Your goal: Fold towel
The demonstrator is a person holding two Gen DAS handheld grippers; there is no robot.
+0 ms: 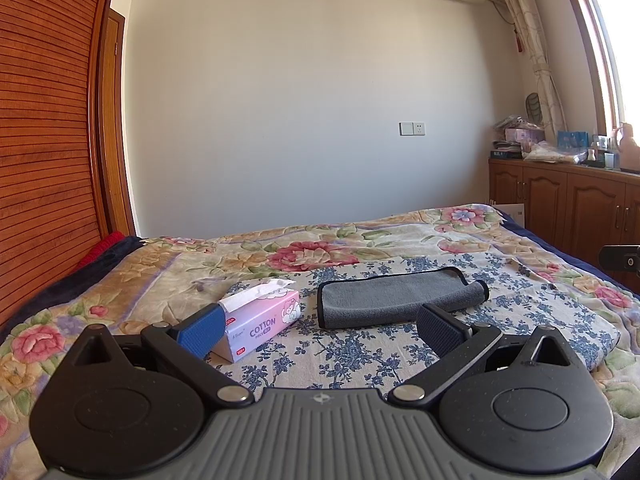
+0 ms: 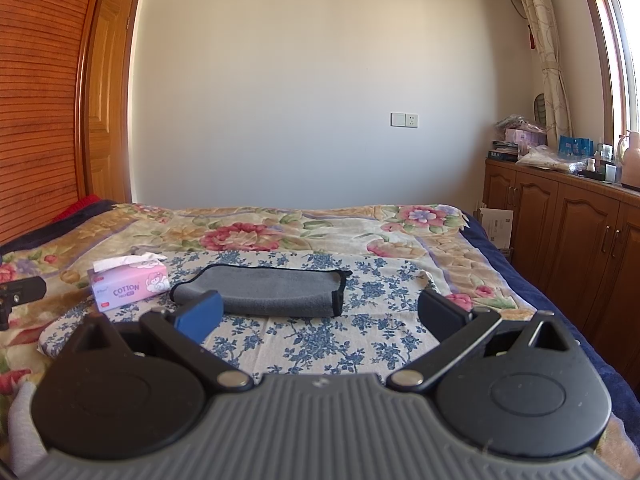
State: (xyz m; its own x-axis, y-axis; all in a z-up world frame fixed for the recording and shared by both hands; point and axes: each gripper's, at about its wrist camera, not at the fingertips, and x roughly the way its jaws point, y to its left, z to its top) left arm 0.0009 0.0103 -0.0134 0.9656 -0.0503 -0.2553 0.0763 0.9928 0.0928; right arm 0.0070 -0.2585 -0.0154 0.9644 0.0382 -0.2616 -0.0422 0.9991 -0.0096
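A grey towel (image 1: 394, 298) with black trim lies folded into a long band on a blue-flowered cloth (image 1: 360, 356) on the bed. It also shows in the right wrist view (image 2: 276, 290). My left gripper (image 1: 320, 330) is open and empty, held above the cloth just short of the towel's near edge. My right gripper (image 2: 320, 316) is open and empty, also just short of the towel, with its left finger (image 2: 200, 318) in front of the towel's left end.
A pink tissue box (image 1: 262, 320) stands left of the towel, also in the right wrist view (image 2: 128, 286). The bed has a floral blanket (image 1: 160, 280). Wooden cabinets (image 2: 560, 216) with clutter line the right side. A wooden wardrobe (image 1: 44, 120) stands at the left.
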